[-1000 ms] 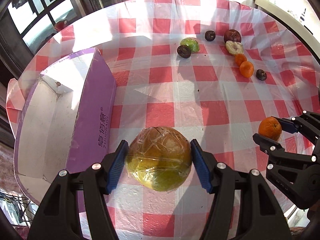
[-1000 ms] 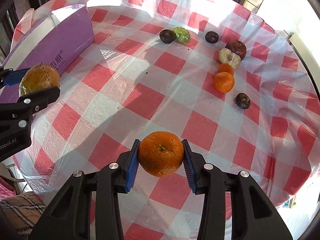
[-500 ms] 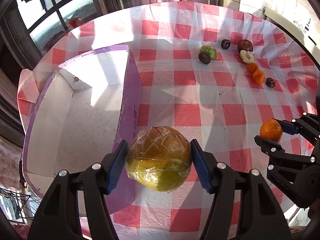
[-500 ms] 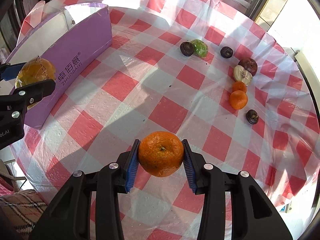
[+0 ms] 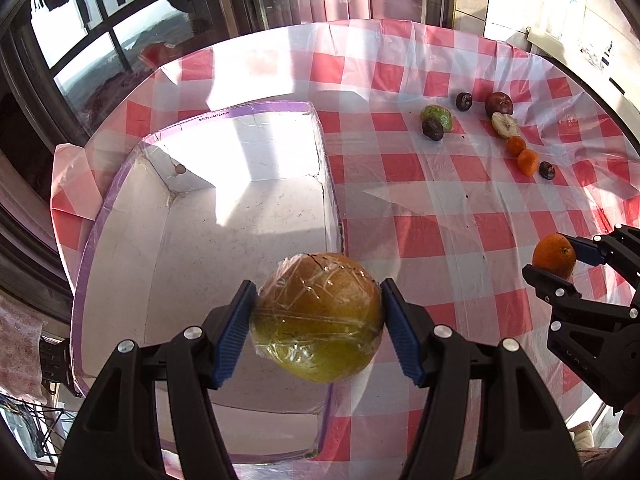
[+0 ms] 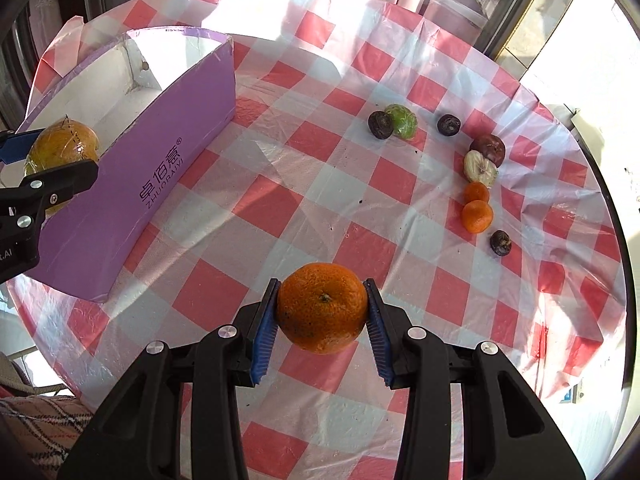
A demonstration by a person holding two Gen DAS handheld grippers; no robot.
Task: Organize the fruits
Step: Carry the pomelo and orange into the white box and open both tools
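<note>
My left gripper (image 5: 318, 320) is shut on a large yellow-brown fruit wrapped in plastic film (image 5: 318, 316), held above the near right part of the open purple box (image 5: 240, 240). It also shows at the left of the right wrist view (image 6: 60, 152). My right gripper (image 6: 322, 316) is shut on an orange (image 6: 322, 307), held above the checked tablecloth to the right of the box. That orange shows in the left wrist view (image 5: 554, 256). The box (image 6: 132, 184) has a white, bare inside.
Several loose fruits lie at the far right of the round table: a green fruit (image 6: 401, 121), dark round fruits (image 6: 380, 124), a dark red one (image 6: 489, 148), a pale cut one (image 6: 479, 168) and two small oranges (image 6: 477, 216). Windows stand behind the table.
My left gripper has moved left and up with the wrapped fruit, from beside the box to above its inside. My right gripper has risen slightly with the orange.
</note>
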